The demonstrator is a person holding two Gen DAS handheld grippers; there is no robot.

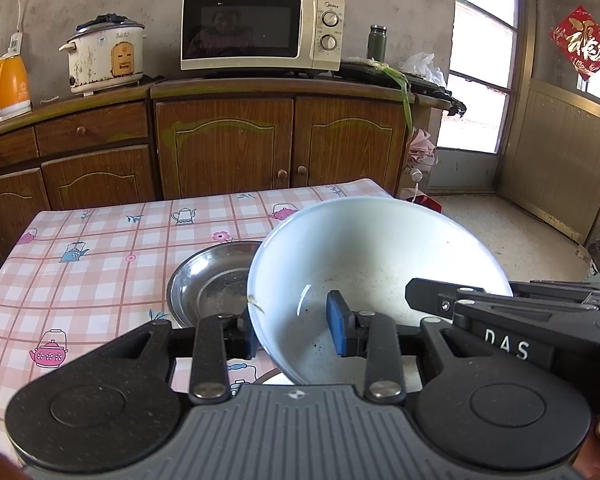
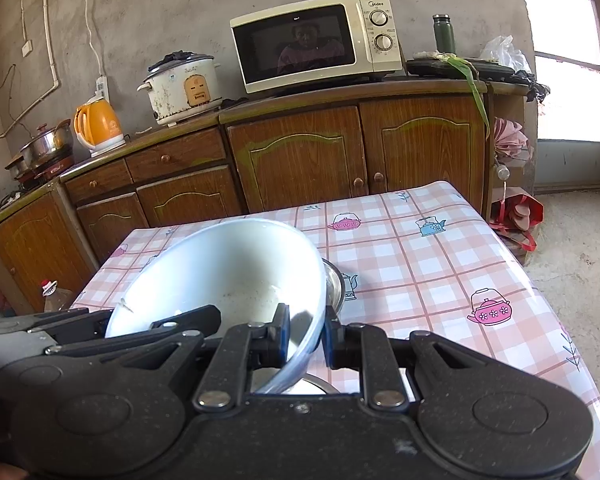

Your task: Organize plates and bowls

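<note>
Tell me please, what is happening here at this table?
A person is holding one white bowl with two handheld grippers. The left gripper is clamped on one side of its rim, and the right gripper on the opposite side. The bowl is tilted and appears lifted above the table, which has a pink checked cloth. Just behind it, a steel plate lies on the cloth. The bowl has not been set down yet.

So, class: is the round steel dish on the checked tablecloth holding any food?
No: the round steel dish shows only its bare shiny inside beside the white bowl.
</note>
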